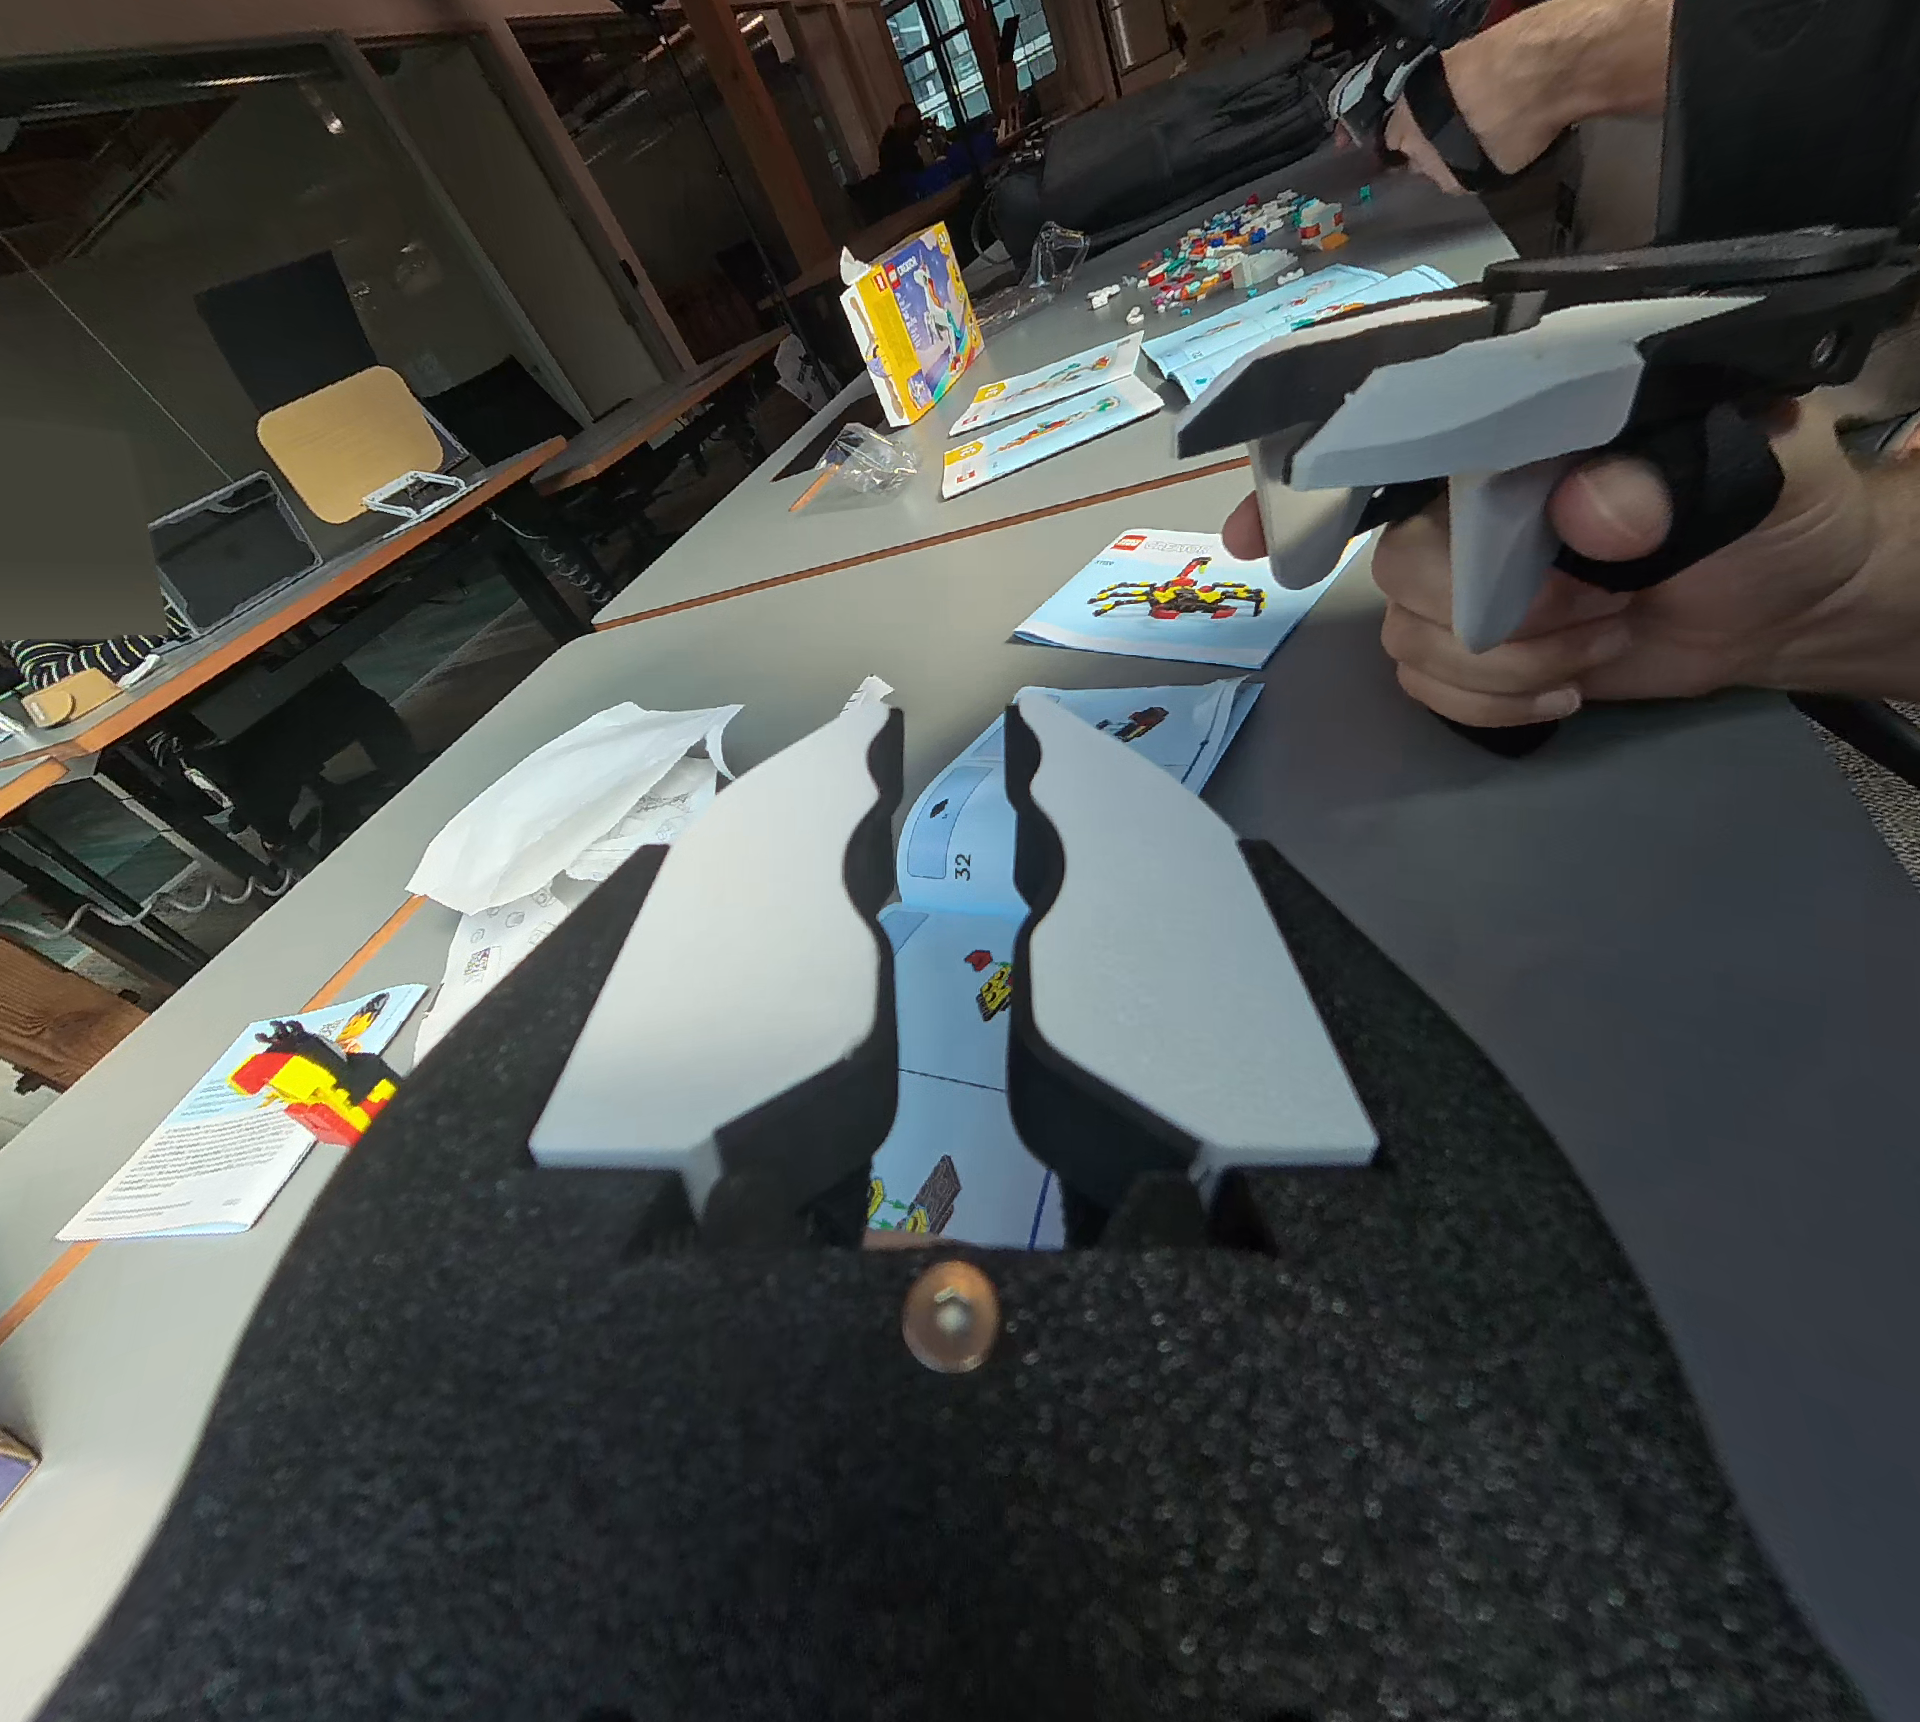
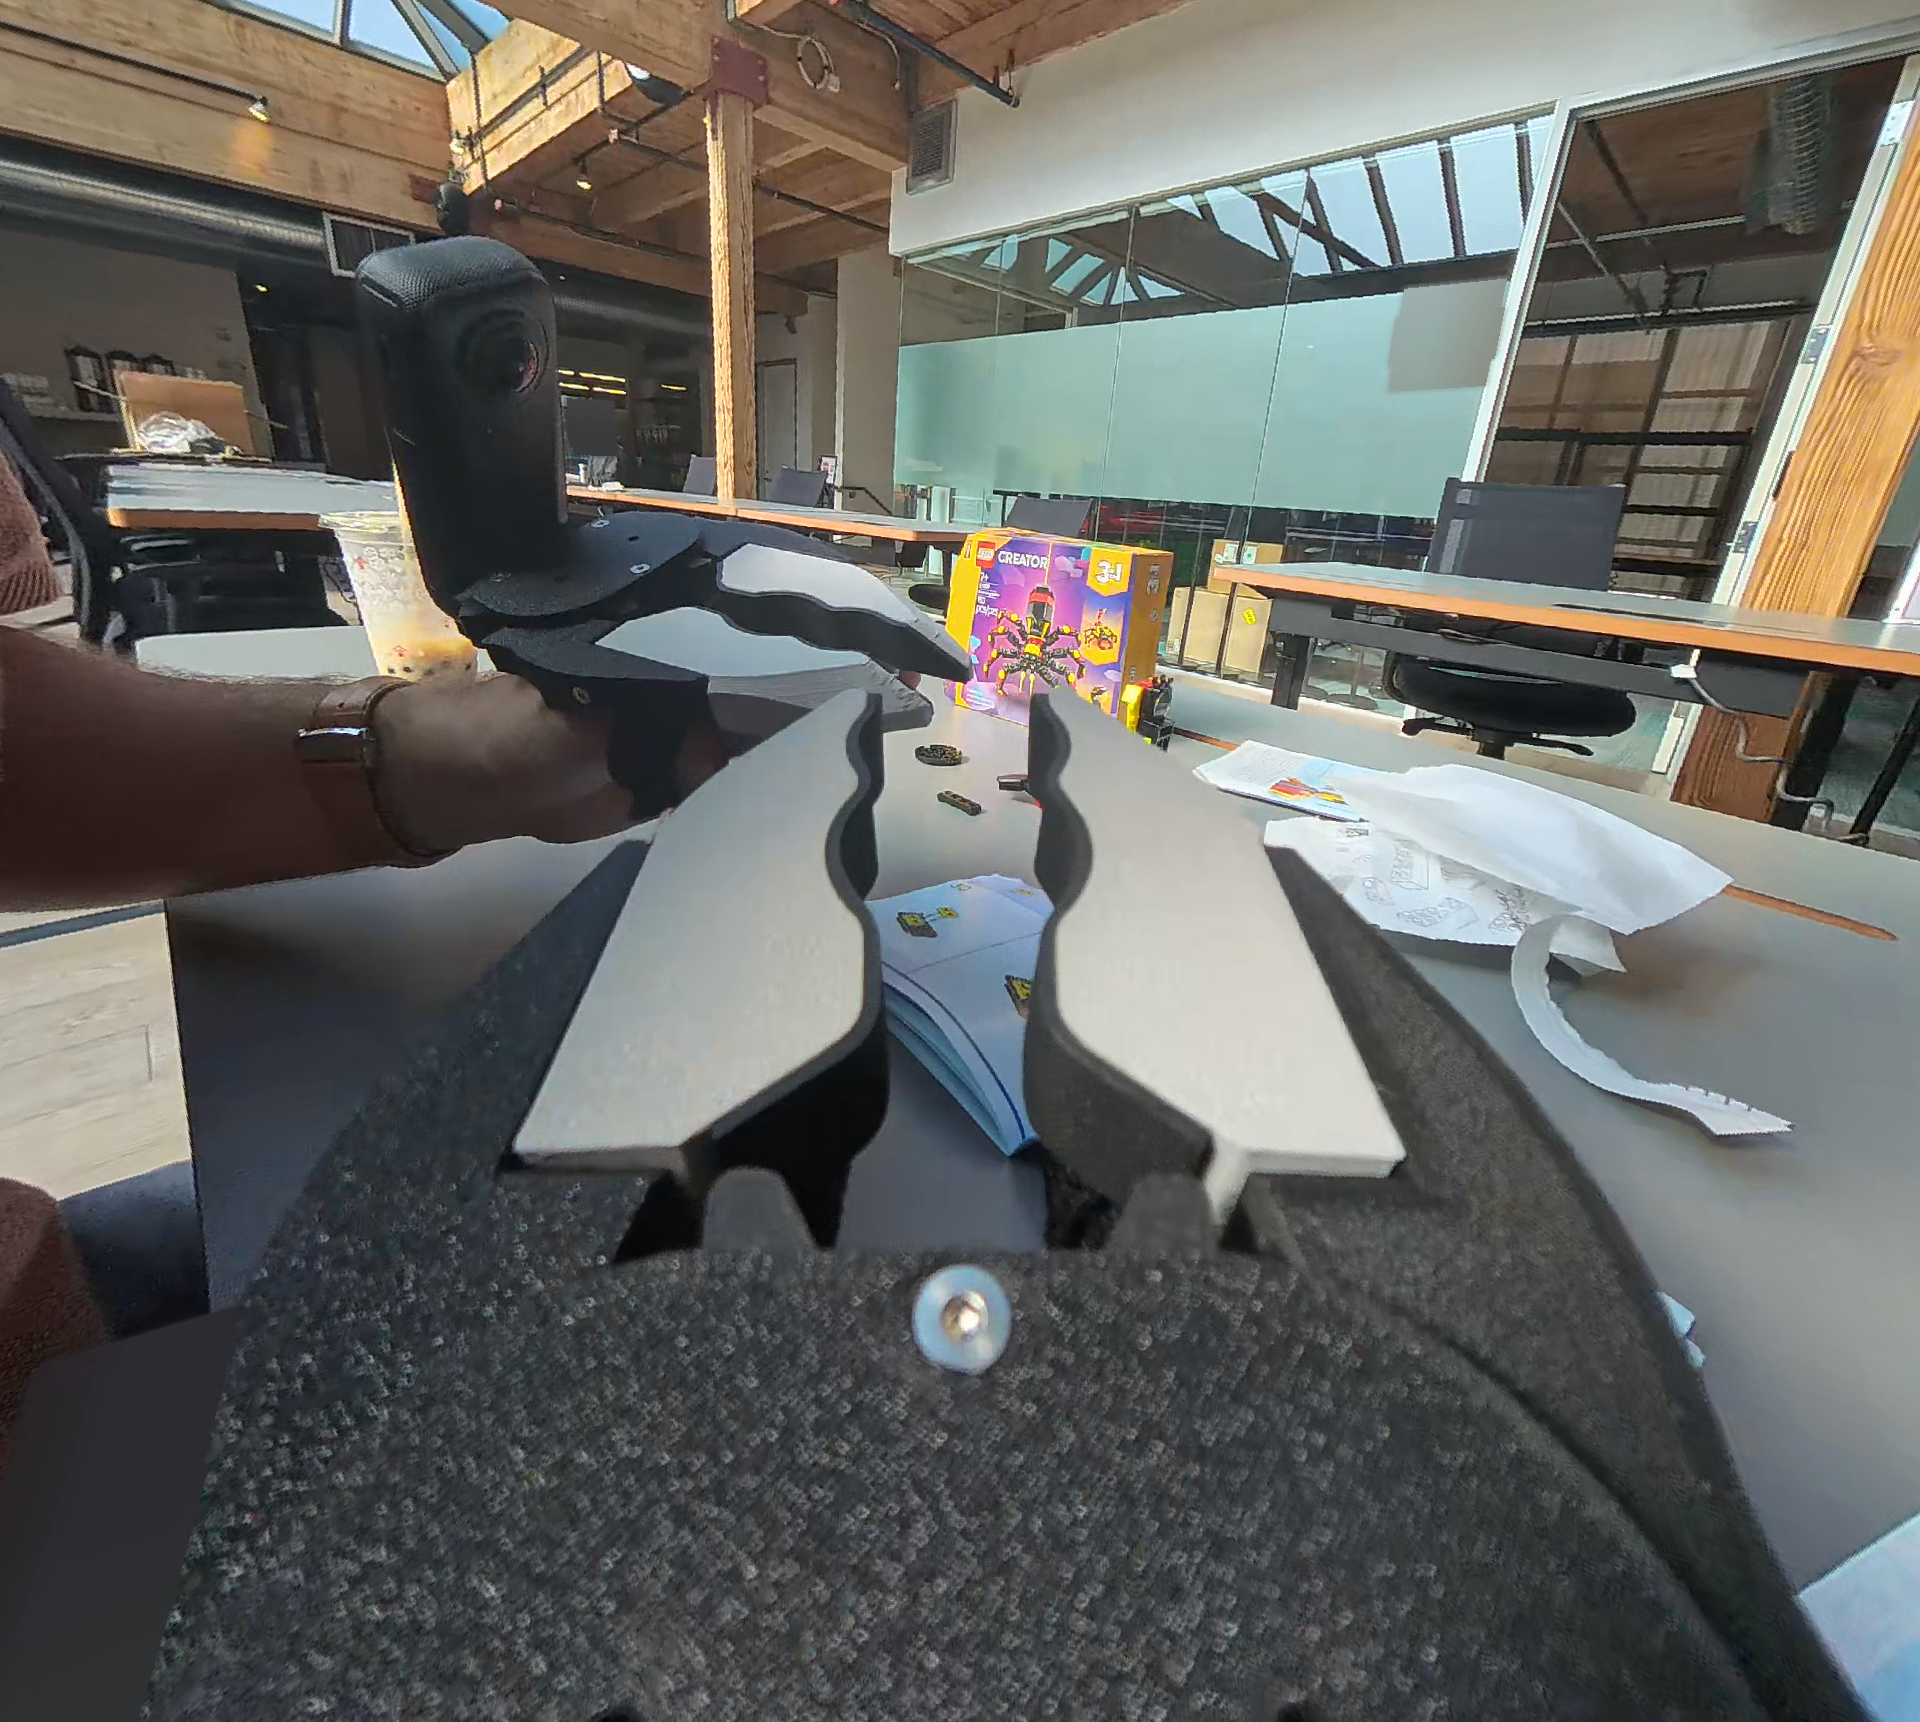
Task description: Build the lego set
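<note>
My left gripper (image 1: 953,722) is open and empty, held low over an open instruction booklet (image 1: 951,976) on the grey table (image 1: 1507,945). A small red, yellow and black build (image 1: 312,1090) sits on a leaflet at the left. My right gripper (image 2: 956,706) is open and empty above the same booklet (image 2: 966,976). Beyond its tips lie small black pieces (image 2: 958,803), and the build (image 2: 1148,706) stands beside the purple set box (image 2: 1060,623). Each gripper shows side-on in the other's view: the right (image 1: 1195,425), the left (image 2: 940,670).
Crumpled white paper bags (image 1: 561,799) (image 2: 1486,851) lie beside the booklet. A second booklet (image 1: 1174,602) lies farther off. A drink cup (image 2: 390,602) stands behind my left hand. On the far table are a yellow box (image 1: 914,322), loose bricks (image 1: 1236,259) and another person's hand (image 1: 1455,103). My hands' fingertips stand some 7 centimeters from each other.
</note>
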The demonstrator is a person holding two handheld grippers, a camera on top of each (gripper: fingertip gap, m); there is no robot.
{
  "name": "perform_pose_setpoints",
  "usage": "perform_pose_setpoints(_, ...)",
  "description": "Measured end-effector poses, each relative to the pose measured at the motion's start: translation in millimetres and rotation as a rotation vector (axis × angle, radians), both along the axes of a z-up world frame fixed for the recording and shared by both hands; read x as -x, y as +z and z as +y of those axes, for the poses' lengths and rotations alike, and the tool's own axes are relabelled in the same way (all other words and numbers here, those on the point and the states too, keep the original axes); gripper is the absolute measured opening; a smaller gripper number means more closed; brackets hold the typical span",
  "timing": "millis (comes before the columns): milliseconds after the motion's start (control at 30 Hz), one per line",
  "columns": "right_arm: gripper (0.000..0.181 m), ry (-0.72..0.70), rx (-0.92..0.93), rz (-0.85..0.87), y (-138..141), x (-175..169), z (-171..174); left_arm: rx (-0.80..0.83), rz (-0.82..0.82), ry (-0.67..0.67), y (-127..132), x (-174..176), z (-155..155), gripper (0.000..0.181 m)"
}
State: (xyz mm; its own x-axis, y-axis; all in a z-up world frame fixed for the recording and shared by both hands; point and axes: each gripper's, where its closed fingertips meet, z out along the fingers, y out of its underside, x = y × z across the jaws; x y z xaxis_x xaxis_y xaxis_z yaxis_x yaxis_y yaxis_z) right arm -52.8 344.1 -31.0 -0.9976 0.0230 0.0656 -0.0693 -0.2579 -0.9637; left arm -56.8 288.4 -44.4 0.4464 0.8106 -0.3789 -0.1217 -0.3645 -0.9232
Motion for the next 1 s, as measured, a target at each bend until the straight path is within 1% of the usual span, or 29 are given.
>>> perform_pose_setpoints(100, 0.026, -0.015, -0.007, 0.021, -1, -1, -1, 0.011, 0.012, 0.010, 4, -3, -4, 0.018)
perform_pose_setpoints(167, 0.026, -0.029, -0.012, 0.040, -2, -2, -1, 0.026, 0.035, 0.038, 12, -9, -11, 0.018)
perform_pose_setpoints(267, 0.026, -0.046, -0.028, 0.074, -4, -5, -2, 0.029, 0.075, 0.144, 25, -30, -37, 0.018)
perform_pose_setpoints(367, 0.024, -0.059, -0.050, 0.105, -6, -9, -6, 0.038, 0.085, 0.301, 28, -71, -82, 0.018)
perform_pose_setpoints(433, 0.013, -0.036, -0.077, 0.105, -6, -13, -17, 0.076, 0.062, 0.435, 20, -107, -120, 0.018)
perform_pose_setpoints(500, 0.000, 0.066, -0.112, 0.095, -3, -25, -38, 0.096, 0.014, 0.540, 7, -142, -158, 0.011)
perform_pose_setpoints(567, 0.000, 0.179, -0.165, 0.050, 0, -36, -66, 0.061, -0.035, 0.586, -4, -169, -189, 0.004)
perform_pose_setpoints(633, 0.000, 0.244, -0.170, 0.026, 8, -43, -95, 0.003, -0.054, 0.628, -7, -187, -216, 0.000)
perform_pose_setpoints(667, 0.001, 0.252, -0.175, 0.019, 11, -45, -109, -0.018, -0.060, 0.634, -7, -192, -226, 0.000)
perform_pose_setpoints(733, 0.016, 0.277, -0.196, 0.028, 13, -49, -135, -0.023, -0.077, 0.642, -9, -195, -242, 0.001)
perform_pose_setpoints(800, 0.027, 0.313, -0.184, 0.035, 16, -58, -152, -0.007, -0.073, 0.638, -10, -193, -251, 0.007)
perform_pose_setpoints(900, 0.036, 0.398, -0.170, -0.024, 11, -87, -168, 0.030, -0.047, 0.607, -11, -182, -251, 0.011)
perform_pose_setpoints(933, 0.040, 0.416, -0.204, -0.012, 3, -98, -173, 0.043, -0.021, 0.601, -9, -177, -250, 0.010)
perform_pose_setpoints(967, 0.046, 0.403, -0.244, 0.034, -5, -104, -178, 0.056, 0.010, 0.604, -7, -172, -249, 0.010)
perform_pose_setpoints(1000, 0.047, 0.384, -0.257, 0.093, -9, -109, -180, 0.071, 0.036, 0.608, -6, -167, -249, 0.009)
